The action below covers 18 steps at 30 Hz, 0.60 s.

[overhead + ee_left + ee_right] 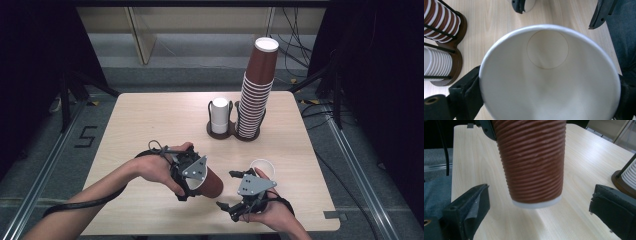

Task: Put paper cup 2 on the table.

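Brown cup [212,183] off table, tilted, rim clamped in L gripper [189,176] jaws. R gripper [239,189] jaws wide, empty, just beside its base. White cup [263,167] on table. Judged: mid-handover; brown stack [256,95] untouched.

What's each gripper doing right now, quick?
Left gripper: shut on the brown ribbed paper cup, held off the table.
Right gripper: open, holding nothing.
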Motion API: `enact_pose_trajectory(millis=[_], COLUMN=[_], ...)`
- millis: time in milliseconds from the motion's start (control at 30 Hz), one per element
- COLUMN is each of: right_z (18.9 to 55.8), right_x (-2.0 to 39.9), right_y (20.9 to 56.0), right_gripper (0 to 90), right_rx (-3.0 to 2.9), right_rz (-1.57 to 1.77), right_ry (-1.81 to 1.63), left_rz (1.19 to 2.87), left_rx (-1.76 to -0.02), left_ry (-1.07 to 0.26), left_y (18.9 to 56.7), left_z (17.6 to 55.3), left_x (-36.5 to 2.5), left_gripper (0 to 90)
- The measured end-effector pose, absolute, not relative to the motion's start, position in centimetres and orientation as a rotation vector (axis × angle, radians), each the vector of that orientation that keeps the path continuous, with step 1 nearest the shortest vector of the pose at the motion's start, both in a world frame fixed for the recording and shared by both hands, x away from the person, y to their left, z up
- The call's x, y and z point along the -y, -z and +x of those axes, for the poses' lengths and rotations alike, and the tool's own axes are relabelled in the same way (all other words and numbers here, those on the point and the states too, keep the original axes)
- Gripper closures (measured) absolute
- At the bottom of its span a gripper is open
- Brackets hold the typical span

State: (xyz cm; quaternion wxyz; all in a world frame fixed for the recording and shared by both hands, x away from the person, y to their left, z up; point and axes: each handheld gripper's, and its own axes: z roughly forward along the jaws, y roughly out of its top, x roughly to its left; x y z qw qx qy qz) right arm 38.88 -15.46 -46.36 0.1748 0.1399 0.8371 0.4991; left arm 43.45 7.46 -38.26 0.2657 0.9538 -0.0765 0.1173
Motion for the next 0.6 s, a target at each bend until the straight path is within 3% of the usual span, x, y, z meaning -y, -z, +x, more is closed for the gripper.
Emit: enact_pose_trajectory(millis=[600], right_z=[39.8], right_x=[13.2], right_y=[46.2], right_gripper=[8.6], right_rx=[-2.421], right_rz=[0.301], right_ry=[-1.395], left_rz=[2.638], left_rx=[0.281], left_ry=[-0.291], left_y=[38.4], left_z=[43.2], left_x=[-5.4], left_gripper=[7.0])
